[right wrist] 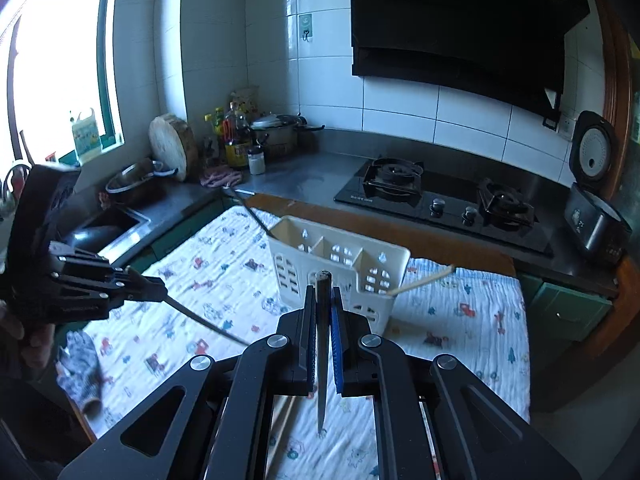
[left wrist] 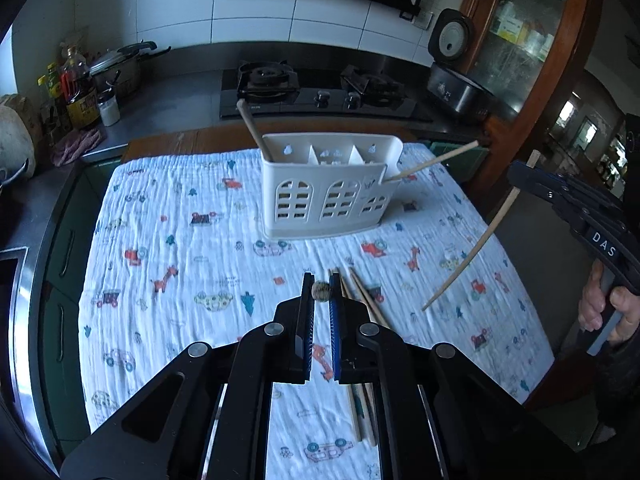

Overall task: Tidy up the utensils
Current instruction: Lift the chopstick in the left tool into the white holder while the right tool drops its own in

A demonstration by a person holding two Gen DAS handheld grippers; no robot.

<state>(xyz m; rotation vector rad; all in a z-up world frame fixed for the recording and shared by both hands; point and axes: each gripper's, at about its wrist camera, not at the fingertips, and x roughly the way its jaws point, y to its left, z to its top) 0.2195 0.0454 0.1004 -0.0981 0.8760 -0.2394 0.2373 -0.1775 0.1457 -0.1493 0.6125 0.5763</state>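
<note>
Two grippers, left gripper (left wrist: pixel 322 294) and right gripper (right wrist: pixel 322 300), each pinch one chopstick (left wrist: pixel 476 246), and we judge the caddy (left wrist: pixel 330 184) ahead of both, the right nearer.

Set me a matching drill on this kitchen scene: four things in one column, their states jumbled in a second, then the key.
Things:
1. utensil holder
2. loose chopsticks
3. rice cooker
4. right tongs

States:
a. lid open, on the counter
b. shut on a chopstick
c. standing upright on the patterned cloth
d. lying flat on the cloth

Pairs: 1-c, 2-d, 3-a, 4-b.
</note>
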